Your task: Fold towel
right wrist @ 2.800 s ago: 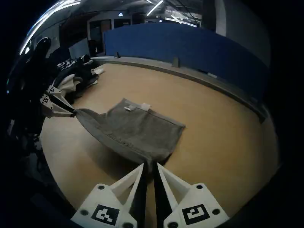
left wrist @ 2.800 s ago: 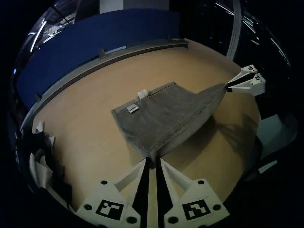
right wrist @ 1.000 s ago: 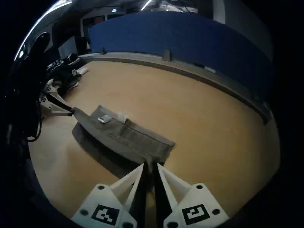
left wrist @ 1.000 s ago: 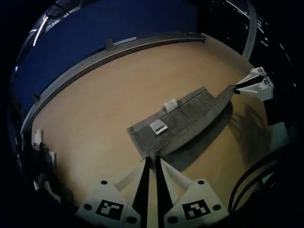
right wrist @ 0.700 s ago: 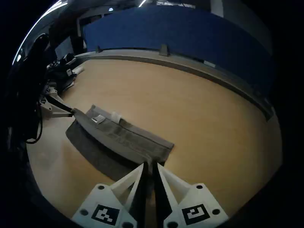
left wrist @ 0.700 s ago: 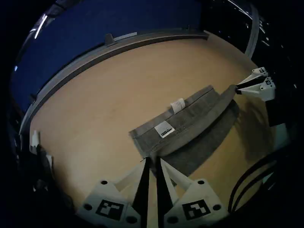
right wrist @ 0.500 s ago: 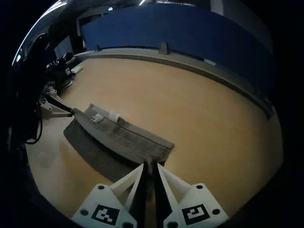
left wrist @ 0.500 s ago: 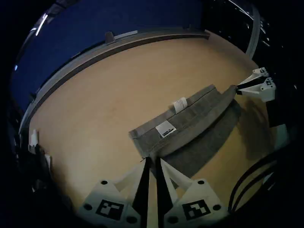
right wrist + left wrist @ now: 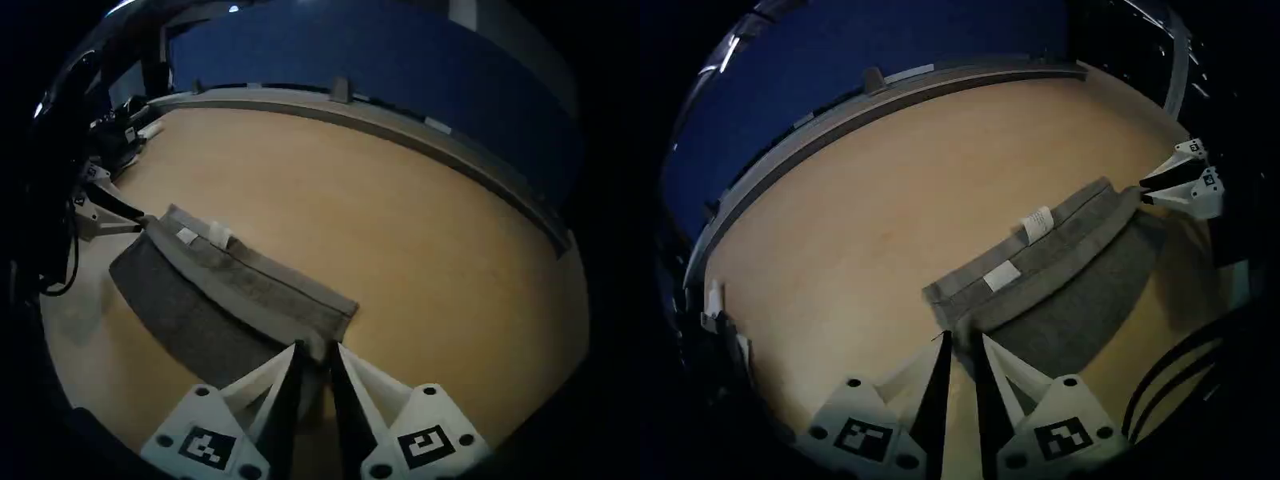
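Wooden tabletop (image 9: 880,200): grey towel (image 9: 1064,264) folded over once, further folding likely left; left gripper (image 9: 960,340) and right gripper (image 9: 314,348) slightly parted around corners.

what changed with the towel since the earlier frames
Left tongs and right tongs carried the towel by its near edge forward and down onto its far half, then their fingers parted slightly, apparently letting go. The far edge stayed on the table.
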Tool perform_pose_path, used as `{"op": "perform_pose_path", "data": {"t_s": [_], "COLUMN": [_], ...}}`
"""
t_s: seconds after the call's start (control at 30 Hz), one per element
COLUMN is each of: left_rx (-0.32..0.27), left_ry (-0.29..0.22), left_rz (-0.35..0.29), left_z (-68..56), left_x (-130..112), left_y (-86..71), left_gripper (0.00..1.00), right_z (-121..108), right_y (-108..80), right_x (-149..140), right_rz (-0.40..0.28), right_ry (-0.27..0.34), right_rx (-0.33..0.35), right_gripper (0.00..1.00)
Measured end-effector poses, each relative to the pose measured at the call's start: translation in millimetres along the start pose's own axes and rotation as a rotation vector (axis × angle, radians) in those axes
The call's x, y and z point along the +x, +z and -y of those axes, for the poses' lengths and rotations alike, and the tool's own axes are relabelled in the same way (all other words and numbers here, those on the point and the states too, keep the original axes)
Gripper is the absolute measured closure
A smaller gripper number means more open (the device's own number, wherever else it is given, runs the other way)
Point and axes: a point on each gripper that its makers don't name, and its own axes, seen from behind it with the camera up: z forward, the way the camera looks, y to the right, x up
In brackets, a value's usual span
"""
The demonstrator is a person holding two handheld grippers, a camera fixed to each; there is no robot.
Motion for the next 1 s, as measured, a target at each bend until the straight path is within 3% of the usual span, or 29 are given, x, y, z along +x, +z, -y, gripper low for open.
{"op": "perform_pose_path", "data": {"t_s": [0.2,0.4,0.67,0.73,0.8,0.87,1.0], "left_rx": [0.026,0.046,0.081,0.086,0.086,0.082,0.079], "left_ry": [-0.003,-0.012,-0.021,-0.028,-0.036,-0.045,-0.061], "left_rz": [-0.003,-0.02,-0.032,-0.04,-0.048,-0.054,-0.065], "left_z": [8.2,14.9,25.7,28.1,29.9,30.5,32.7], "left_x": [0,3,6,8,10,10,11], "left_y": [2.3,1.9,2.0,0.5,-1.7,-3.5,-7.6], "left_gripper": [0.7,0.54,0.42,0.37,0.24,0.12,0.08], "right_z": [-7,-14,-20,-20,-19,-19,-18], "right_y": [4.1,5.8,8.8,8.3,7.1,5.1,1.9], "right_x": [1,3,6,9,11,13,15], "right_rz": [-0.001,-0.008,-0.022,-0.029,-0.036,-0.043,-0.05], "right_ry": [-0.002,-0.01,-0.011,-0.009,-0.009,-0.012,-0.017], "right_rx": [-0.032,-0.058,-0.086,-0.088,-0.086,-0.085,-0.084], "right_gripper": [0.62,0.34,0.21,0.12,0.02,0.0,0.0]}}
